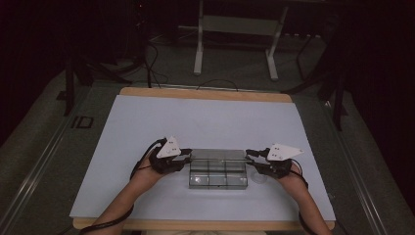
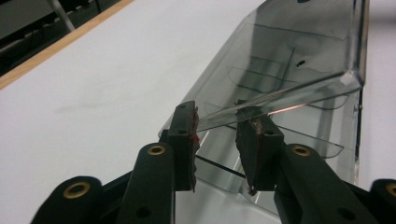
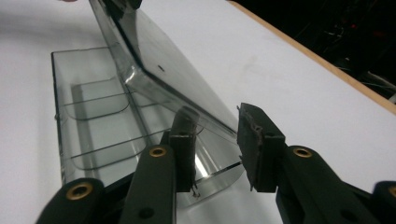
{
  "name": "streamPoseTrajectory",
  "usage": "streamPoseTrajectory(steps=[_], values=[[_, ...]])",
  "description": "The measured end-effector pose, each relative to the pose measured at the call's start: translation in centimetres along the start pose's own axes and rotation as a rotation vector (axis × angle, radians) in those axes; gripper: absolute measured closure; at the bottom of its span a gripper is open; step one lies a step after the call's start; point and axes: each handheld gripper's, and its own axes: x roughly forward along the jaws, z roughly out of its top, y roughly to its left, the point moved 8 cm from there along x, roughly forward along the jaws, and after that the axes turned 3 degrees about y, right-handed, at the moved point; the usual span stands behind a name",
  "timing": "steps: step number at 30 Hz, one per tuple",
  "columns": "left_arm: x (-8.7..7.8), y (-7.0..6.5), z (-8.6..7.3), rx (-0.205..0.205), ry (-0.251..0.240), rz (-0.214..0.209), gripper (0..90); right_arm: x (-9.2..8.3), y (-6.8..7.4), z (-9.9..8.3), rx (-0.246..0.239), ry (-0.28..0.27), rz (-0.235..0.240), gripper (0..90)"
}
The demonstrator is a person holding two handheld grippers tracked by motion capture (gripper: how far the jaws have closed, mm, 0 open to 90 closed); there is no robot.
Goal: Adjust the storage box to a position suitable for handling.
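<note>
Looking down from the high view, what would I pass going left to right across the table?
Left gripper → clear plastic divided box with its lid half raised → right gripper, all on the white table.

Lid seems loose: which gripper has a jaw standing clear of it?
The right gripper: the lid lies beside one jaw, the other stands apart. On the left gripper its edge spans both.

Glossy clear plastic box (image 1: pixel 217 169); matt white tabletop (image 1: pixel 205 117), seemingly wood-edged.
</note>
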Motion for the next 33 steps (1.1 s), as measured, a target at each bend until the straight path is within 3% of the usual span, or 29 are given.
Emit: streamPoseTrajectory(steps=[9, 21, 33], values=[[0.0, 0.8, 0.7, -0.005, -0.013, 0.023, 76.5, 0.2, -0.9, 0.7, 0.024, -0.017, -0.036, 73.8], [0.6, 2.8, 1.6, -0.053, -0.049, 0.035, 81.5, 1.0, -2.3, 1.6, 0.083, -0.036, -0.113, 77.8], [1.7, 3.8, 1.6, -0.115, -0.073, 0.024, 81.3, 1.6, -3.3, 1.8, 0.218, -0.067, -0.116, 78.0]])
